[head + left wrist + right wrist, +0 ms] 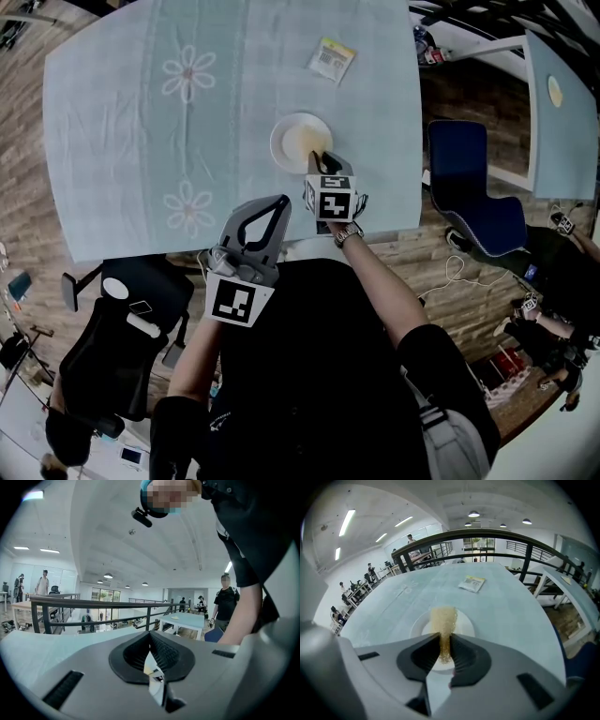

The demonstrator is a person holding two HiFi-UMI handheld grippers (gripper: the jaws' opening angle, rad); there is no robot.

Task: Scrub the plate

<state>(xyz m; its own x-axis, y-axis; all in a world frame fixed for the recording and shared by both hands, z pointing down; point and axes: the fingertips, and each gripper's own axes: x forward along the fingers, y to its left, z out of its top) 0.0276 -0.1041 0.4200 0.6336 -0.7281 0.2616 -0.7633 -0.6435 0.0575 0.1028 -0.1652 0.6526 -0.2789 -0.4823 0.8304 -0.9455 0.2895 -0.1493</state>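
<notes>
A round white plate (292, 131) (465, 626) lies on the pale blue tablecloth near the table's near edge. My right gripper (320, 167) (445, 649) hangs at the plate's near rim, shut on a yellow-tan scrubbing sponge (315, 150) (443, 620). The sponge sticks out past the jaws over the plate's middle; whether it touches the plate I cannot tell. My left gripper (281, 201) (151, 645) is held back at the table's near edge, left of the plate. Its jaws are shut with nothing between them, and it points out over the room, away from the plate.
A small flat packet (332, 59) (471, 583) lies on the cloth beyond the plate. The table (112, 141) carries flower prints. A blue chair (473, 192) stands to the right, a black chair (112, 347) to the near left. A railing (84, 603) and people are far off.
</notes>
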